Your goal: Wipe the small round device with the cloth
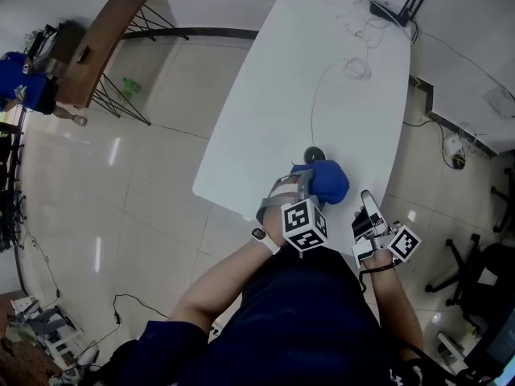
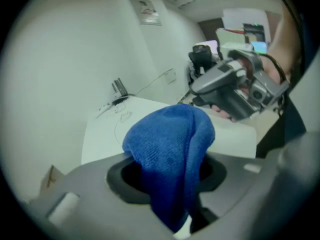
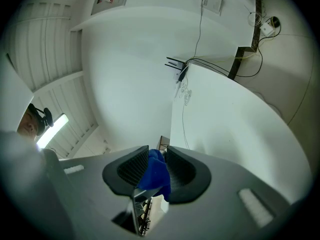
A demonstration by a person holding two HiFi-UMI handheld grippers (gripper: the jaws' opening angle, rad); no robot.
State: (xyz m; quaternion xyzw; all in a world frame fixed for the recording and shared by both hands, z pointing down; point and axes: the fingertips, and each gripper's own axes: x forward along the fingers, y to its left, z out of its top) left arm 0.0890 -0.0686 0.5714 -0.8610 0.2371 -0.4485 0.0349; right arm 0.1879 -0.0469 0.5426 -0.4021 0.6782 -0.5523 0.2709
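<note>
The small round device (image 1: 315, 153) lies flat on the white surface (image 1: 273, 111), close to its near edge. It sits just past the blue cloth (image 1: 328, 180), on the side away from the person and a touch to their left. Being round, it has no long axis to line up with. Its thin white cord (image 1: 315, 95) runs off it toward the far end of the surface, so a wipe is likely best brought in from the near side.

The left gripper (image 1: 306, 185) is the nearer one, and its fingers (image 2: 120, 176) are clenched on the cloth. In the left gripper view the fabric bulges out between them as a rounded wad and hides the device. My reading is that a short push forward and down would land the wad on the device.

The right gripper (image 1: 366, 203) hangs just off the near edge, to the right of the cloth. Its fingers (image 3: 132, 169) are drawn close, with only a narrow gap between them. Blue fabric shows in that gap, but I cannot tell whether they pinch a fold or the cloth is simply seen beyond them.

The cloth is soft and nappy like terry or microfibre, so it should mould over the device. The device looks like a dark, hard, low disc, light enough that it might slide under a sideways rub. The surface is smooth and plain white with a rounded outline. The pads of the right fingers are dark and ribbed.
</note>
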